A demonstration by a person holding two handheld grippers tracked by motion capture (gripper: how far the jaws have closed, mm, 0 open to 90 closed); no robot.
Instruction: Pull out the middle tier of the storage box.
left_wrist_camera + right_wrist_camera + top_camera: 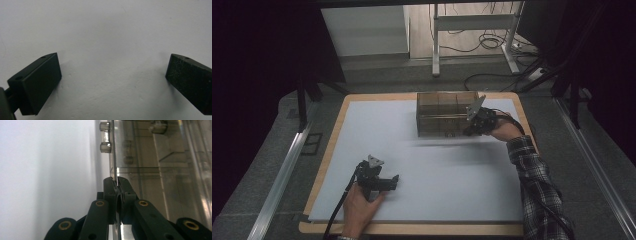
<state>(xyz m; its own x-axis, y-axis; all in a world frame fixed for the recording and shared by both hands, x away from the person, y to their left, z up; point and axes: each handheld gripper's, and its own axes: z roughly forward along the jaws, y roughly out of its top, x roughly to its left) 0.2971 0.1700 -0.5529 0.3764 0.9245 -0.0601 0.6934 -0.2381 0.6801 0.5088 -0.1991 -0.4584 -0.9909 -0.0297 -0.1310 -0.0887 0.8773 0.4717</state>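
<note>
A clear brownish plastic box point(444, 112) with inner dividers stands on the white mat point(437, 170) at the back, right of centre. My right gripper point(472, 127) is at the box's front right corner. In the right gripper view its jaws are shut point(116, 182) on a thin clear panel point(113, 150) of the box point(155, 170), one pad on each face. My left gripper point(394, 181) lies near the front left of the mat, held by a hand. Its jaws stand wide open point(113, 75) over bare white mat, with nothing between them.
The mat covers a wooden tabletop point(332, 130). Metal rails point(282, 175) run along both sides of the table. Behind it are a white table frame point(435, 45) and cables point(492, 42) on the floor. A checked sleeve point(537, 185) reaches in from the front right.
</note>
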